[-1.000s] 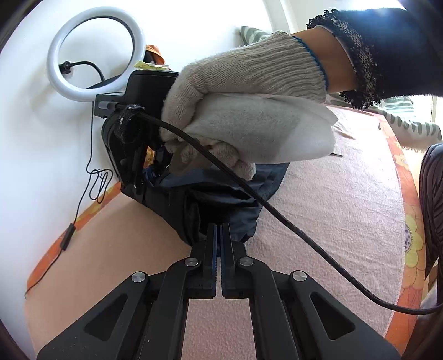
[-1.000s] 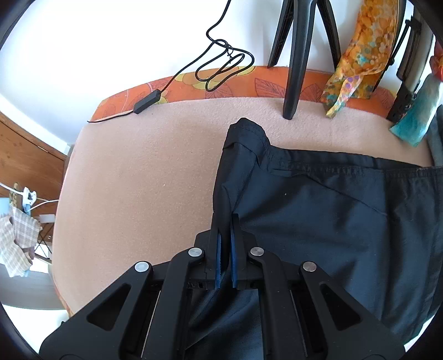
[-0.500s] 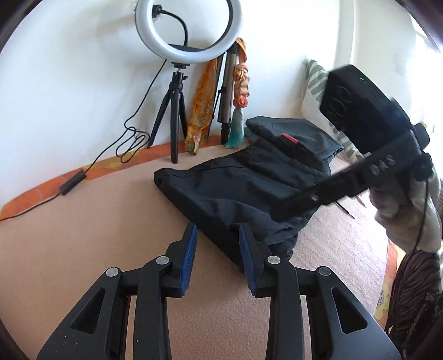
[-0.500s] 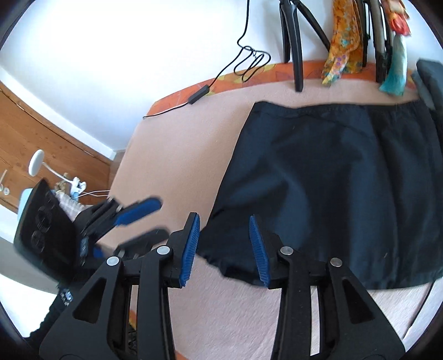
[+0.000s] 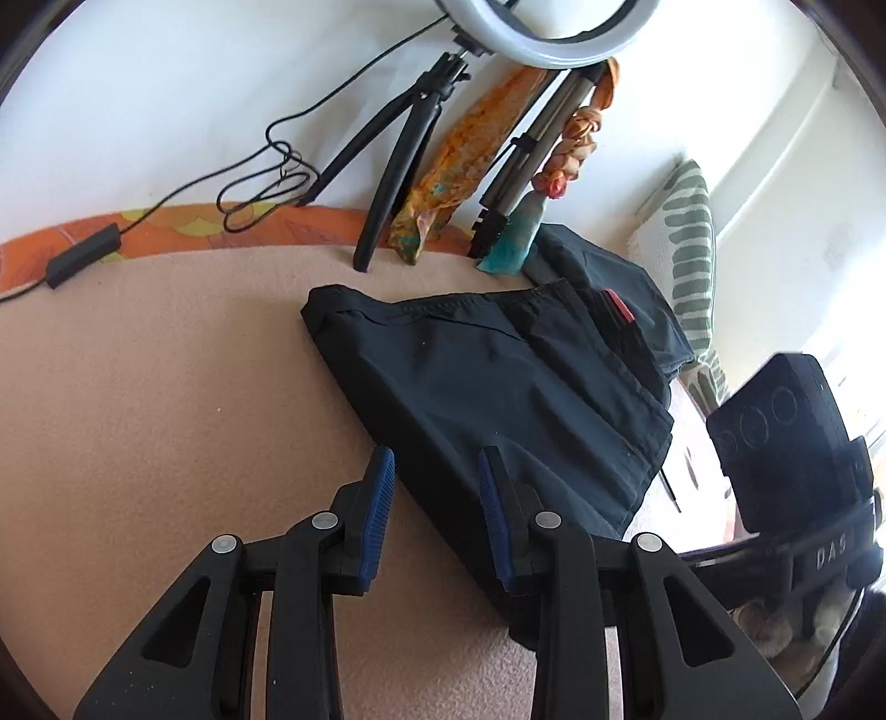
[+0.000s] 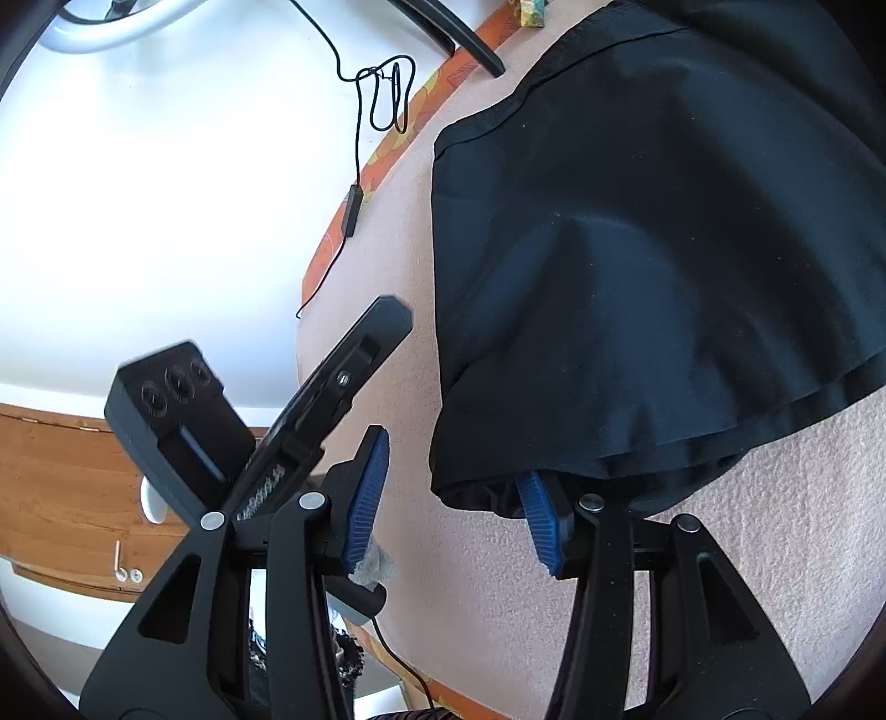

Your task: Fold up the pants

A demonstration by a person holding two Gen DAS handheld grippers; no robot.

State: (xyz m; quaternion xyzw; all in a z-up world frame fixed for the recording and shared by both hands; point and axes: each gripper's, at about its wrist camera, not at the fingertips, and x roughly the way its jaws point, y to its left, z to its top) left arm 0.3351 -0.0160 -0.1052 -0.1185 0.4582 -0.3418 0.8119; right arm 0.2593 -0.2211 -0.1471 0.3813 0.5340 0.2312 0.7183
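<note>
Dark navy pants point(image 5: 498, 399) lie folded flat on the pink blanket point(image 5: 138, 415). My left gripper point(image 5: 437, 498) hovers at their near left edge. Its jaws are opening, the fold's edge runs between them, and no pad presses on it. In the right wrist view the pants point(image 6: 664, 249) fill the upper right. My right gripper point(image 6: 454, 498) is at their near corner with its jaws opening. The hem drapes over its right fingertip and is not clamped. One finger point(image 6: 360, 349) of the left gripper shows to the left.
A ring light point(image 5: 542, 33) on a tripod point(image 5: 398, 166), a patterned scarf point(image 5: 459, 160) and a cable switch point(image 5: 83, 260) line the far wall. Another dark garment with a red tag point(image 5: 617, 304) lies behind the pants, beside a striped cushion point(image 5: 686, 249).
Both grippers were shut on the pants a second ago. They have let go, opened, rolled and drawn back. The pants now lie folded flat on the blanket.
</note>
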